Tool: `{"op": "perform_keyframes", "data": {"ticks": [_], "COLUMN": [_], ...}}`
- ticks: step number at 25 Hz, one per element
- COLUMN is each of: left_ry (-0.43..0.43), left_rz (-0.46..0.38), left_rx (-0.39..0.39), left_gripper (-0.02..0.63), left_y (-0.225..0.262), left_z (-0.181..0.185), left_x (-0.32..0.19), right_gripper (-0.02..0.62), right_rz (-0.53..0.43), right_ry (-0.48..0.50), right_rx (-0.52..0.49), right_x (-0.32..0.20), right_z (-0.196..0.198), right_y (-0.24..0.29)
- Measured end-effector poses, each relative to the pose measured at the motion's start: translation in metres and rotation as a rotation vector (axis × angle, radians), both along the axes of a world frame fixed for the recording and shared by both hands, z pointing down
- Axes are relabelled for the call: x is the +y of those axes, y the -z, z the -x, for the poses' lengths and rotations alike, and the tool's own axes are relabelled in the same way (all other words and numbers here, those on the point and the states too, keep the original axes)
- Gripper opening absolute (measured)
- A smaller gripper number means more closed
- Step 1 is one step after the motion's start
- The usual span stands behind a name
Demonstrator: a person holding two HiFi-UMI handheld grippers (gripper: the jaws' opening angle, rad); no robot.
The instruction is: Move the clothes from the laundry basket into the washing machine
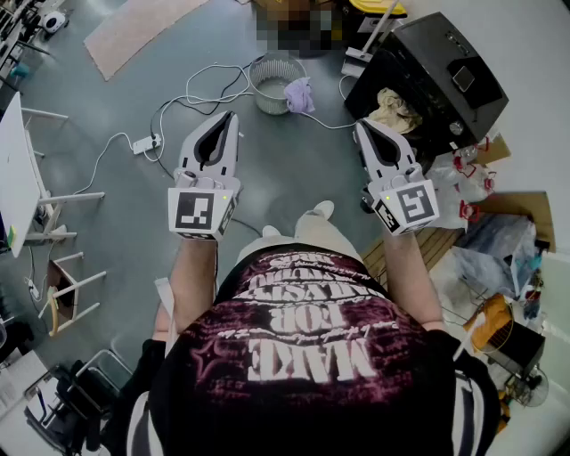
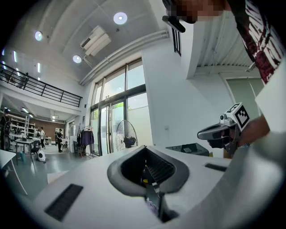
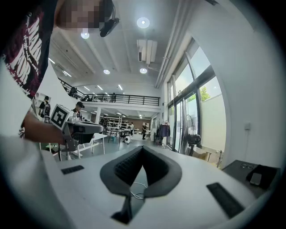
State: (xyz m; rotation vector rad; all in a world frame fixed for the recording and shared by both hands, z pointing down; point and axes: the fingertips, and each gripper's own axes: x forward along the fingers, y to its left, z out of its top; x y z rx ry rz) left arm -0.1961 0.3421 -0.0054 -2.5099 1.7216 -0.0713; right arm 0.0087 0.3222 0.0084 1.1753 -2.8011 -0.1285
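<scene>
As the round pale wire laundry basket point(image 1: 270, 85) stands upright on the floor, mouth up, lilac cloth point(image 1: 299, 93) draped over its rim twd the black washing machine point(image 1: 434, 71), I hold both forearms fwd, level; L gripper point(image 1: 232, 116) & R gripper point(image 1: 361, 125) pressed together, empty.

Left tool point(image 1: 233, 116) and right tool point(image 1: 361, 126): white plastic shells, smooth, matt. Pads point(image 2: 158, 167) dark, ribbed, rubbery, dull. Marker cubes point(image 1: 200, 212): matt white faces, black print.

Laundry basket point(image 1: 267, 96): fine wire mesh, looks like metal, pale grey. Lilac garment point(image 1: 299, 93) at its rim: soft cloth, crumpled.

Washing machine point(image 1: 427, 53): black casing, smooth, slight gloss on top. Beige clothes point(image 1: 394, 109) in its opening: limp, wrinkled cloth.

Floor point(image 1: 116, 98): grey-green, smooth, faint sheen. Rug point(image 1: 142, 27): matt, fuzzy-looking. Cables point(image 1: 191, 85): white plastic sheath. Boards point(image 1: 445, 242) by the machine: bare wood. Shirt point(image 1: 312, 356): black cloth, cracked pinkish print.
</scene>
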Motion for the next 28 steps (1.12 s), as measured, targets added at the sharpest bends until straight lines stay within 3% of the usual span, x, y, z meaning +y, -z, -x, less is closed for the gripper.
{"op": "perform_keyframes", "data": {"ticks": [16, 28], "left_ry": [-0.018, 0.033], "left_rz": [0.001, 0.026], "left_rx": [0.005, 0.038], "left_gripper": [0.005, 0.005], "left_y": [0.000, -0.020], "left_z": [0.021, 0.029], "left_x": [0.021, 0.022], "right_gripper": [0.005, 0.005], "right_rz": [0.018, 0.063], "right_ry": [-0.012, 0.013], "right_rx": [-0.037, -0.018], "right_x": [0.022, 0.019], "right_z": [0.020, 0.019], "right_y": [0.009, 0.002]}}
